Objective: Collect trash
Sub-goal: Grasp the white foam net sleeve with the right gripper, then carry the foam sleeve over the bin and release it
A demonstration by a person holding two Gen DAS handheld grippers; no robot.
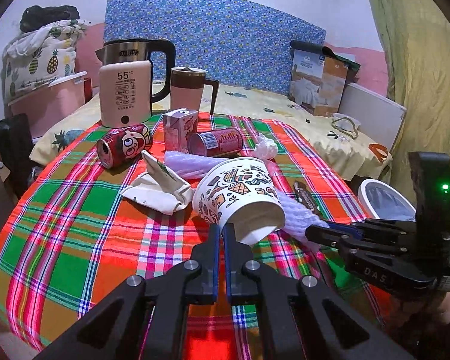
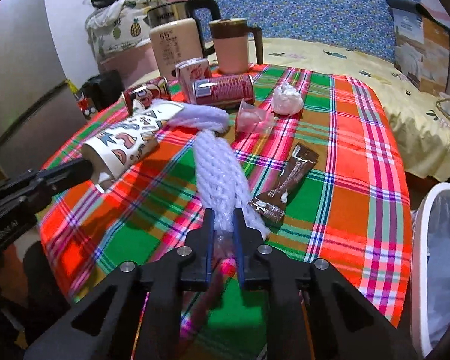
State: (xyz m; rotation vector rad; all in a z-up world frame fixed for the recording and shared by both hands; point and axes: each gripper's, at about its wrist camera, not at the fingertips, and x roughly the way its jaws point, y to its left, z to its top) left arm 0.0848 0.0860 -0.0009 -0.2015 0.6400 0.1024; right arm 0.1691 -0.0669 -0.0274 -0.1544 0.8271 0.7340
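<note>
Cloth: red, green and orange plaid woven tablecloth (image 1: 75,225), flat beneath both claws.
Bin: round white-rimmed waste bin (image 2: 435,240) with a clear liner, right of the right claw, off the cloth edge.
Cup: printed paper cup (image 1: 240,192), tapered, lying on its side; left claw (image 1: 222,231) pinches its base rim, jaws nearly together.
Net: white foam mesh sleeve (image 2: 219,165), soft, knitted-looking, draped toward the cup; right claw (image 2: 223,219) clamped on its near end.
Cans: two red cylindrical drink cans (image 1: 124,145), tipped over, beyond the cup.
Wrapper: brown glossy snack wrapper (image 2: 288,180), flat, just right of the net.
</note>
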